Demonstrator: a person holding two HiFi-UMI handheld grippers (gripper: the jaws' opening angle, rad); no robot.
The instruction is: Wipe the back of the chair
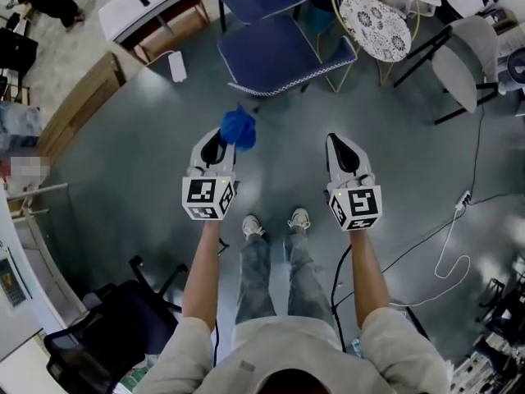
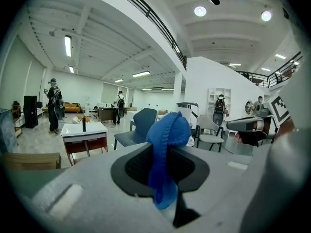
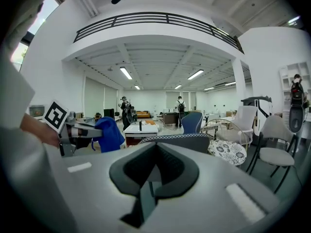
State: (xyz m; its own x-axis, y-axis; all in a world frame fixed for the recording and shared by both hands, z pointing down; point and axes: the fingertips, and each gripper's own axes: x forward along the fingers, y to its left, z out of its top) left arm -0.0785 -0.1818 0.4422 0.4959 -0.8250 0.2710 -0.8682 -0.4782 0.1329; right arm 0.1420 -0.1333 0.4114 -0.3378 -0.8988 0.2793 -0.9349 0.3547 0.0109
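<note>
A navy blue chair [image 1: 279, 52] stands on the grey floor ahead of me, its white-trimmed back edge [image 1: 289, 84] nearest to me. In the right gripper view that chair back [image 3: 181, 139] shows just beyond the jaws. My left gripper [image 1: 221, 135] is shut on a crumpled blue cloth [image 1: 238, 127], which bulges up between the jaws [image 2: 167, 140]. It is held short of the chair, not touching it. My right gripper [image 1: 340, 143] is level with the left one, shut and holding nothing [image 3: 155, 148].
A gold wire chair with a patterned round cushion [image 1: 375, 25] and a grey chair [image 1: 459, 64] stand to the right. A white desk [image 1: 152, 11] and wooden bench [image 1: 78, 105] lie left. A black chair [image 1: 107, 327] is behind left. A white cable [image 1: 447, 257] crosses the floor at right.
</note>
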